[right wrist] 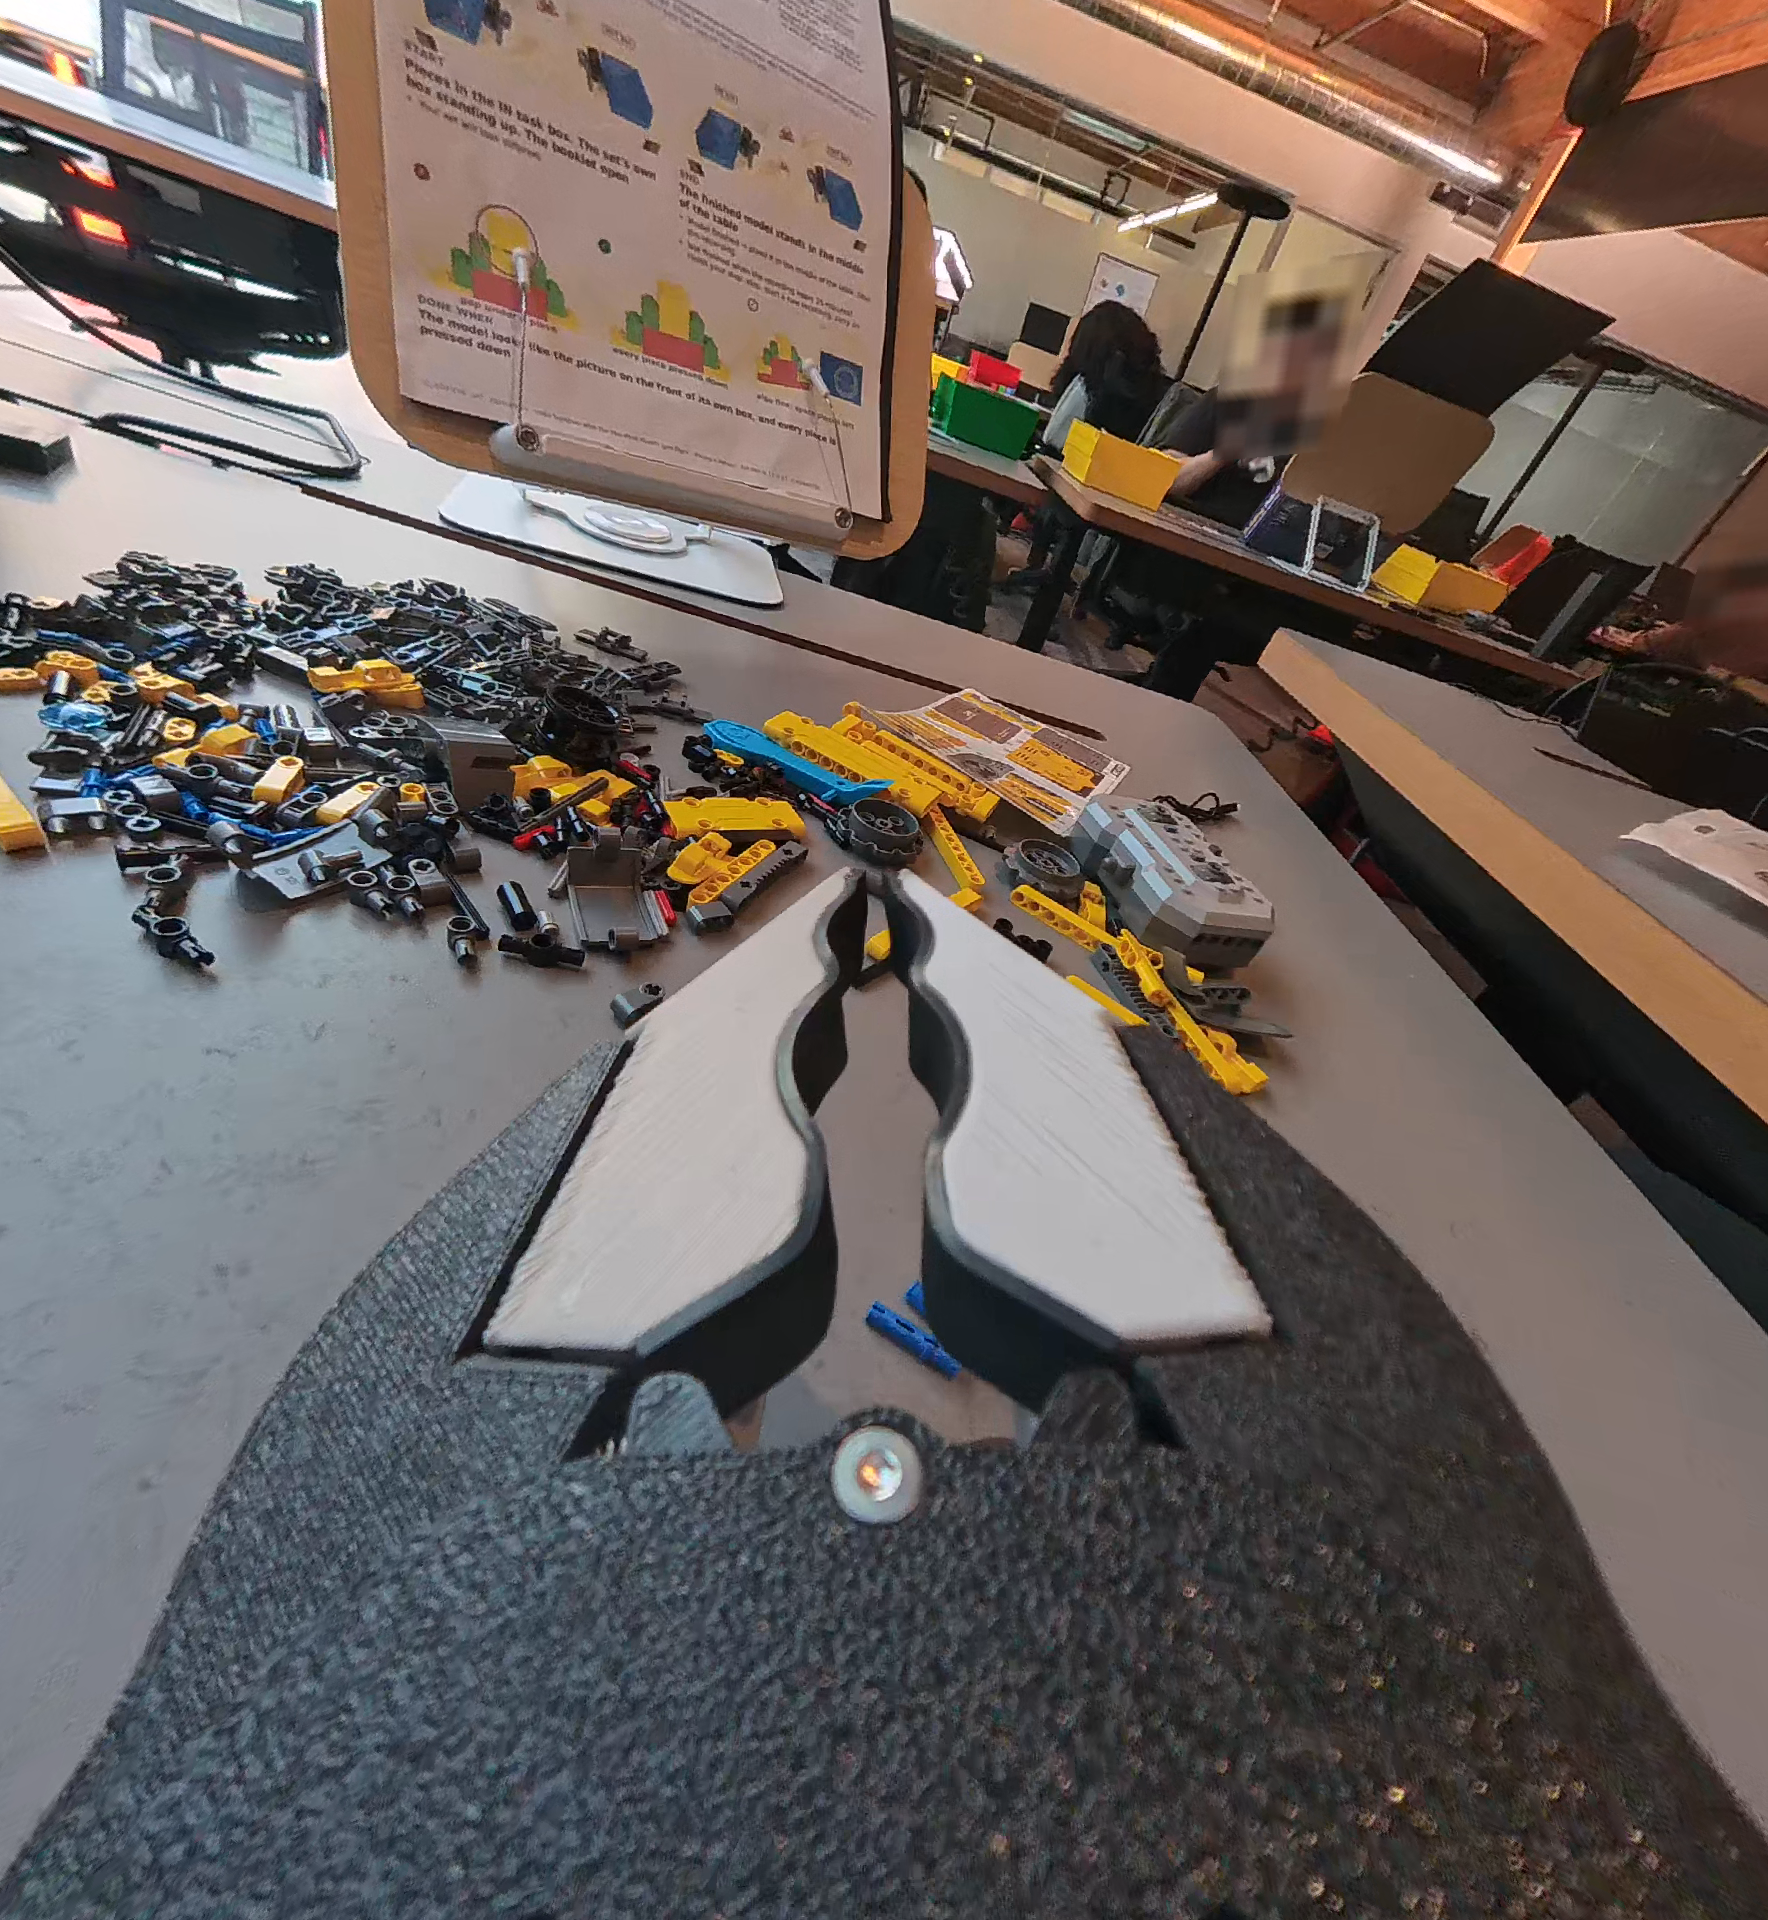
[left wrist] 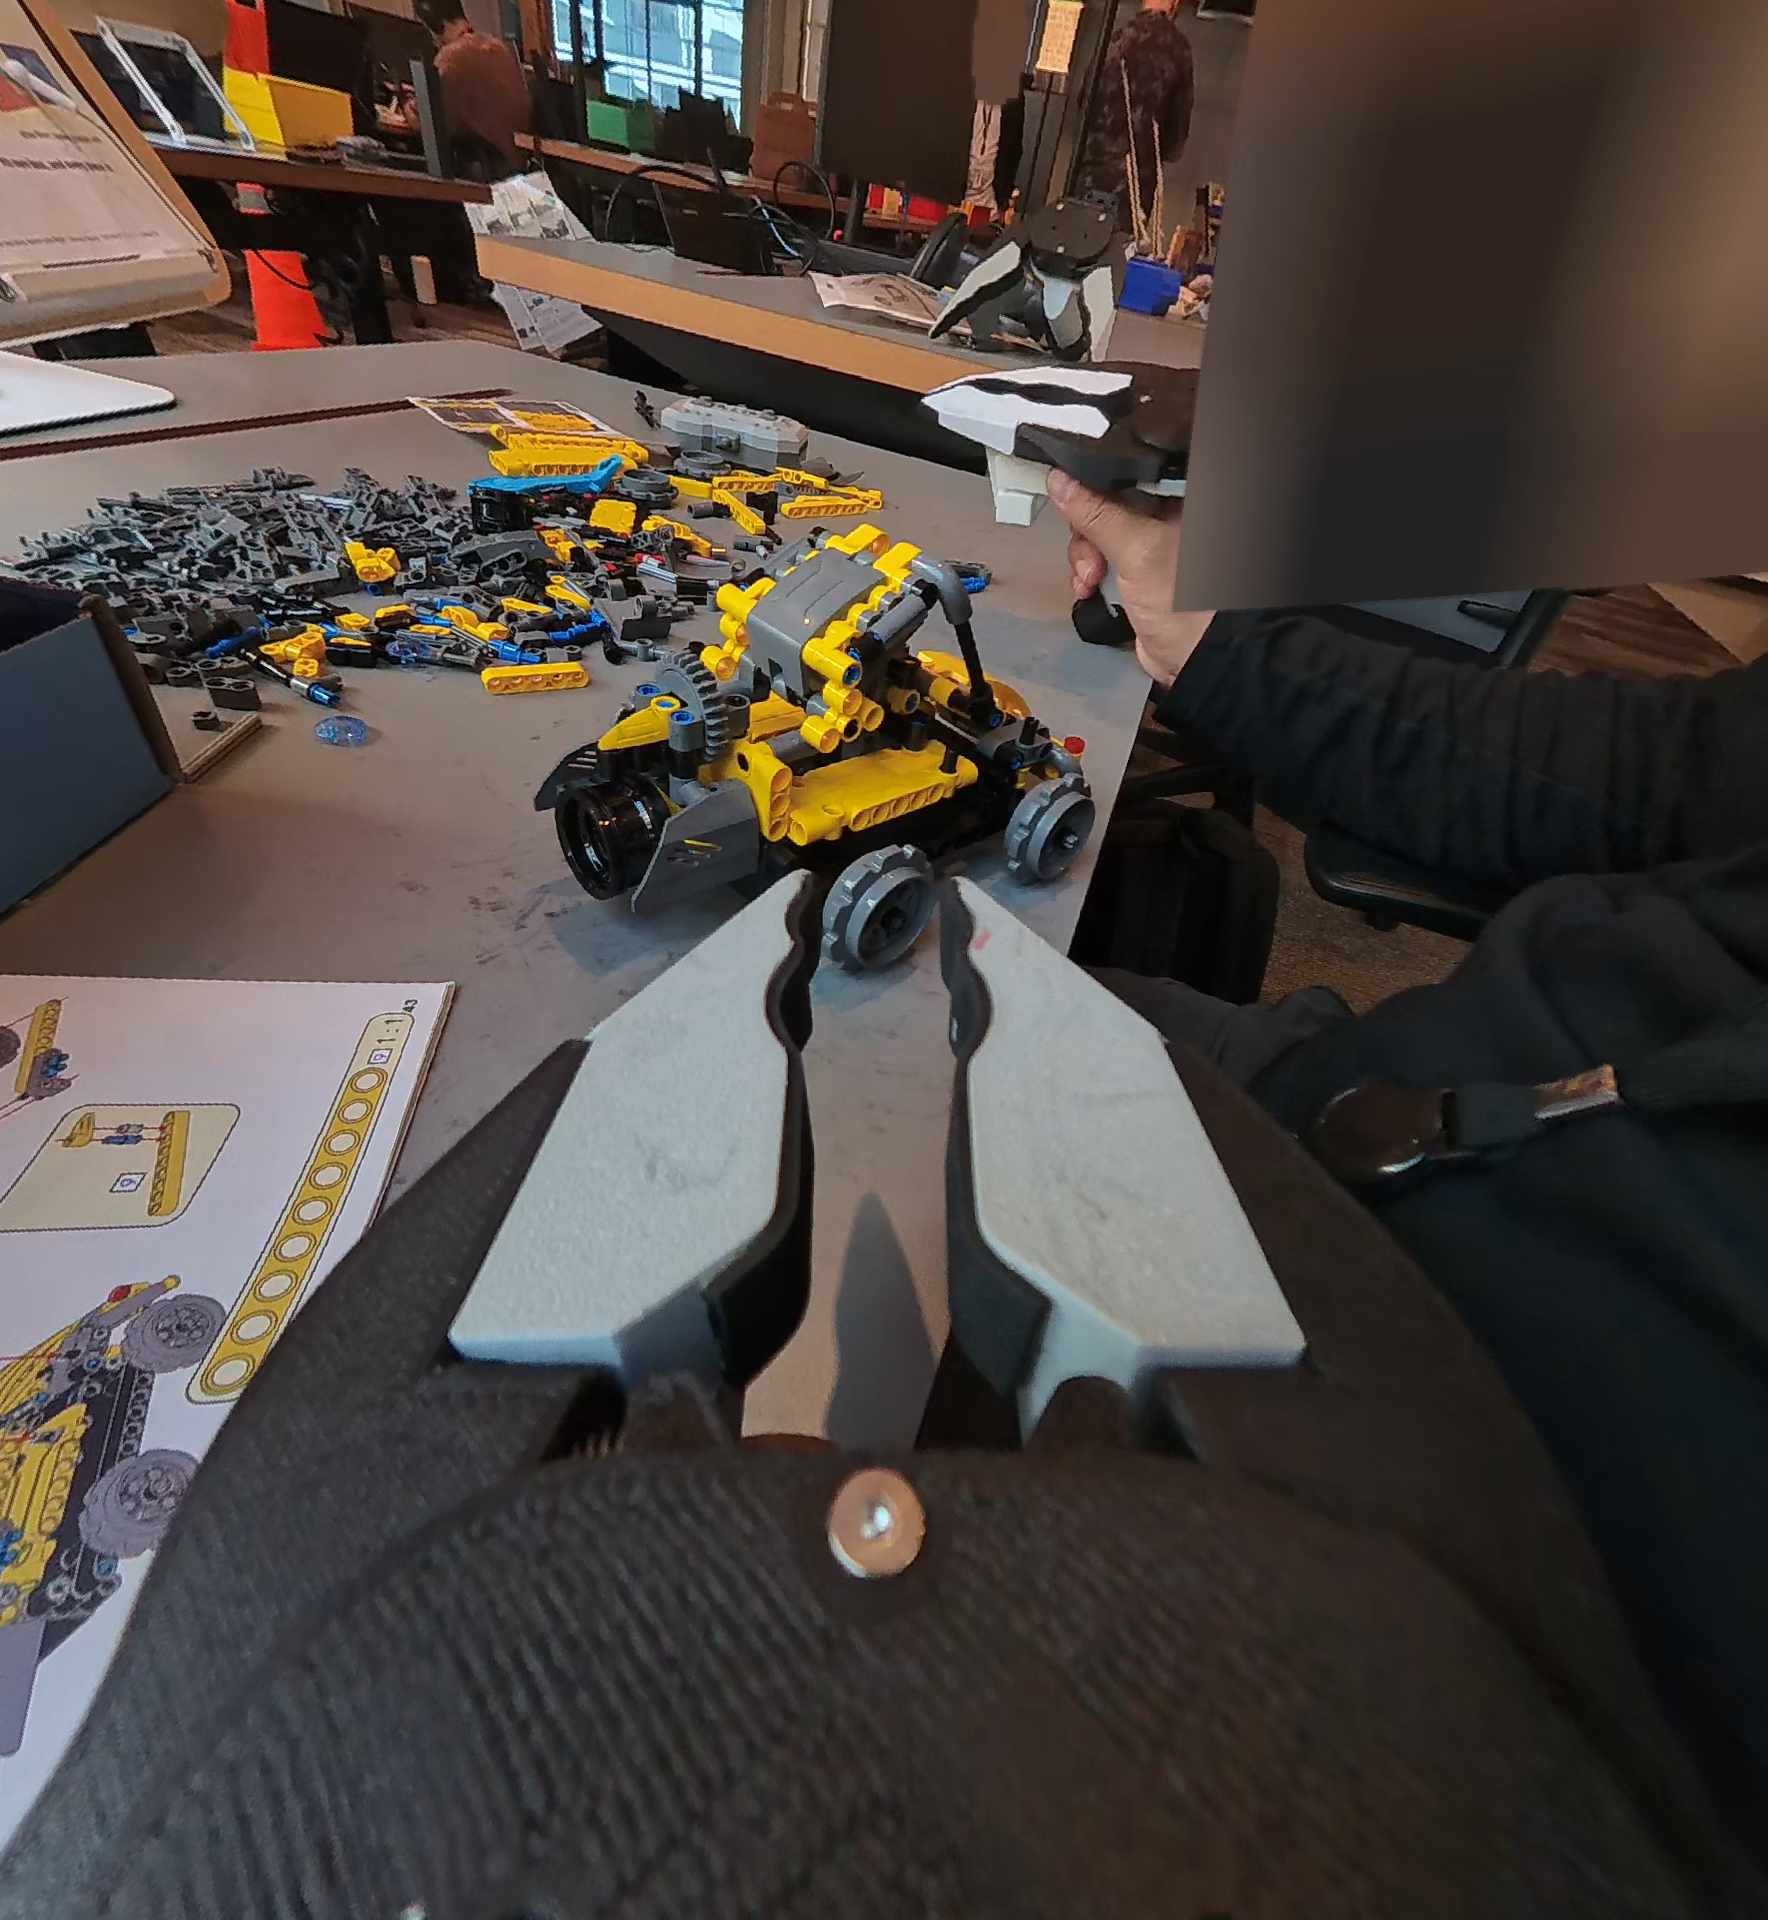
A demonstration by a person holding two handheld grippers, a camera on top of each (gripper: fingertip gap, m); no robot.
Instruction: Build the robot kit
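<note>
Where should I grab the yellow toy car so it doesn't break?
Hold the yellow car low, across its flat yellow side beams, coming from above with one finger on each long side. Probably safest: the body there is straight and solid, while the grey block and hoop on top stick up. The left hand-held gripper, open and empty, sits just before a grey wheel.

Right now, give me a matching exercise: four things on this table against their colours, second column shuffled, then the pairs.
Things:
1. toy vehicle
2. long curved piece
3. battery box
4. round clear stud

Colours:
A. pale see-through blue
B. grey
C. yellow, black and grey
D. bright light blue

Pairs: 1-C, 2-D, 3-B, 4-A
</note>
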